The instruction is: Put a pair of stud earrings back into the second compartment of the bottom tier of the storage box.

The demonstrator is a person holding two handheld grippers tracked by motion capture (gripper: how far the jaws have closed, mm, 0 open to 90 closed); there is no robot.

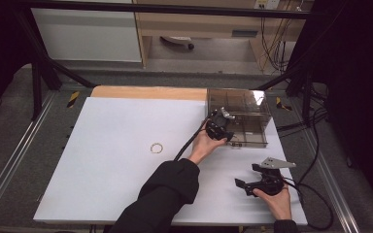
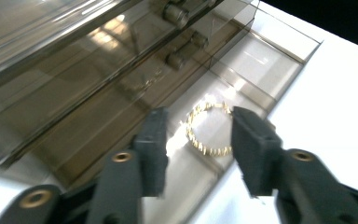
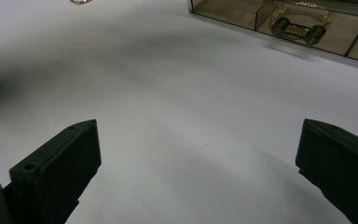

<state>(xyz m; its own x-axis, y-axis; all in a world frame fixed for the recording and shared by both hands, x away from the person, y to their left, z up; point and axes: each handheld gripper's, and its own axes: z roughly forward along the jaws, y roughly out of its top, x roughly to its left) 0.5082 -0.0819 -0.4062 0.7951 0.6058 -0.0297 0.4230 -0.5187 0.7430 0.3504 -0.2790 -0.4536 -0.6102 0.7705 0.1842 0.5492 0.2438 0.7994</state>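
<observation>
With the left gripper (image 2: 198, 140) parted around the bracelet (image 2: 208, 130) lying in the box (image 1: 245, 104) tray, lift straight out so neither pad snags it, while the right gripper (image 3: 198, 154) rests wide and empty near the table's (image 1: 116, 145) right edge.

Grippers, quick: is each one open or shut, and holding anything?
Left gripper: open, holding nothing; a gold bracelet lies in the drawer beyond its jaws.
Right gripper: wide open, empty.

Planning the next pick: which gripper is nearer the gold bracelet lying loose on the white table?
Left. The left gripper is at the smoked plastic drawer box, right of the gold bracelet on the table. The right gripper rests farther off, near the table's front right.
</observation>
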